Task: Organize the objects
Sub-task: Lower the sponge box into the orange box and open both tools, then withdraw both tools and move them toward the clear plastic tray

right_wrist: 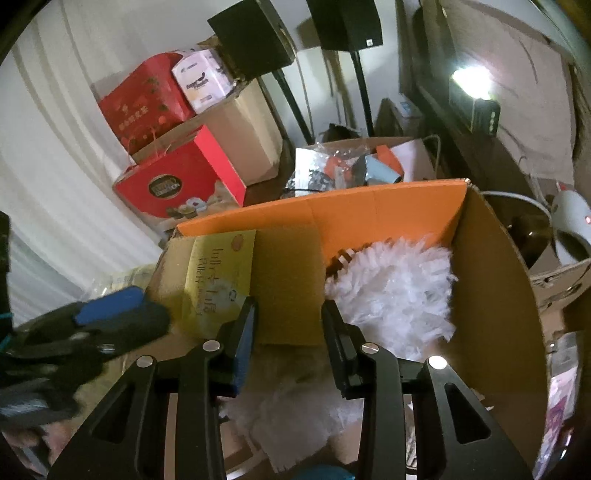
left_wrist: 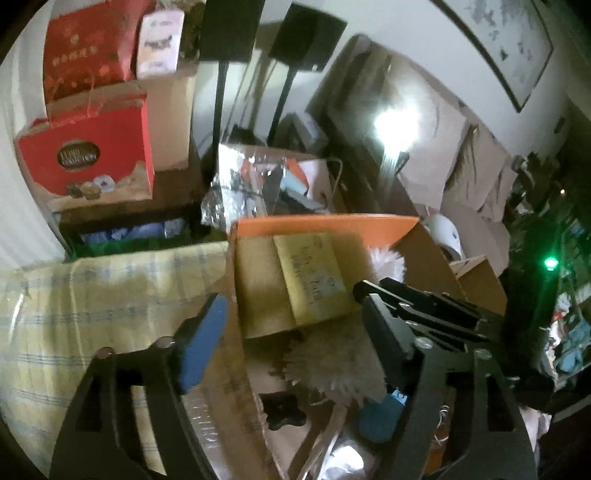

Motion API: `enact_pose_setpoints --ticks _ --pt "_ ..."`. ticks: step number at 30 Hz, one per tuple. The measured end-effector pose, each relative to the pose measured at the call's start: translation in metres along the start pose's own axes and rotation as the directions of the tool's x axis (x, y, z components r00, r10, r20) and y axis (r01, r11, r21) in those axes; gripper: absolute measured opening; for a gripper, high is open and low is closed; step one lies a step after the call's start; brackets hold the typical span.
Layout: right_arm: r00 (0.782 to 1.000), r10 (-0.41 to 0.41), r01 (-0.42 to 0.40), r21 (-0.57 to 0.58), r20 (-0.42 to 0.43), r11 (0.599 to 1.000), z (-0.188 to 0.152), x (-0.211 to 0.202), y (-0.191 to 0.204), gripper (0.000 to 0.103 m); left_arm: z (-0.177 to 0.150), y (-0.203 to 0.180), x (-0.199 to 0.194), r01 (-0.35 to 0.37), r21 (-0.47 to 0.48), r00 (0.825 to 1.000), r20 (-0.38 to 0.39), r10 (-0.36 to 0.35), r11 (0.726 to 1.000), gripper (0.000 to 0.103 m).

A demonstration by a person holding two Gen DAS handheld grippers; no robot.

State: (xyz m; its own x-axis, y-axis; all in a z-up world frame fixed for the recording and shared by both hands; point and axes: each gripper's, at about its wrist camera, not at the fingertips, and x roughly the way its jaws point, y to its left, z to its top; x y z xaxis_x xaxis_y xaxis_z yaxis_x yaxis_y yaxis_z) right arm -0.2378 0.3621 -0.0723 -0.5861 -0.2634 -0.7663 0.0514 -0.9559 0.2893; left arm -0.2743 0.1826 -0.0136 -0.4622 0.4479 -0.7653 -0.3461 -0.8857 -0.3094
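An open cardboard box (left_wrist: 424, 254) (right_wrist: 491, 295) with an orange inner flap (right_wrist: 369, 210) holds a yellow printed carton (left_wrist: 314, 277) (right_wrist: 218, 280). The carton stands on edge in front of a brown card panel (right_wrist: 288, 284). A white fluffy duster head (right_wrist: 399, 291) (left_wrist: 332, 362) lies beside them. My left gripper (left_wrist: 291, 299) is over the box's left wall, open wide around the carton without touching it. Its blue pad (right_wrist: 107, 302) shows blurred in the right wrist view. My right gripper (right_wrist: 290, 302) (left_wrist: 369, 284) hangs inside the box, jaws partly apart, pressing on nothing.
Red gift boxes (left_wrist: 88, 162) (right_wrist: 177, 184) and brown cartons are stacked at the back left. Two black speakers stand on stands (right_wrist: 347, 22). A clear plastic bag of items (left_wrist: 251, 173) lies behind the box. A plaid bundle in plastic (left_wrist: 92, 302) is left of it, a white appliance (right_wrist: 572, 221) right.
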Motion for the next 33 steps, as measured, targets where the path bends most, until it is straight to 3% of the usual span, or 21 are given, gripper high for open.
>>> enact_pose_setpoints --ticks 7,10,21,26,33 --pt "0.999 0.003 -0.003 -0.007 0.032 1.000 0.001 -0.017 0.008 0.046 -0.002 0.008 -0.031 -0.071 0.054 0.996 0.059 0.068 0.996 0.079" --pt "0.999 -0.009 0.011 -0.027 0.046 1.000 0.000 -0.028 0.017 0.052 -0.008 0.018 -0.044 -0.075 0.039 0.994 0.078 0.072 0.996 0.087" --pt "0.995 0.033 -0.018 -0.142 0.097 0.990 -0.019 -0.074 0.077 0.074 -0.042 0.066 -0.092 -0.144 -0.032 0.982 0.116 0.147 0.989 0.094" --pt "0.994 0.064 -0.047 -0.191 0.084 0.981 -0.029 -0.079 0.110 0.081 -0.059 0.081 -0.117 -0.219 -0.033 0.961 0.167 0.221 0.975 0.098" --pt "0.994 0.067 -0.046 -0.214 0.091 0.976 -0.041 -0.087 0.143 0.088 -0.075 0.096 -0.145 -0.230 -0.066 0.951 0.194 0.239 0.971 0.102"
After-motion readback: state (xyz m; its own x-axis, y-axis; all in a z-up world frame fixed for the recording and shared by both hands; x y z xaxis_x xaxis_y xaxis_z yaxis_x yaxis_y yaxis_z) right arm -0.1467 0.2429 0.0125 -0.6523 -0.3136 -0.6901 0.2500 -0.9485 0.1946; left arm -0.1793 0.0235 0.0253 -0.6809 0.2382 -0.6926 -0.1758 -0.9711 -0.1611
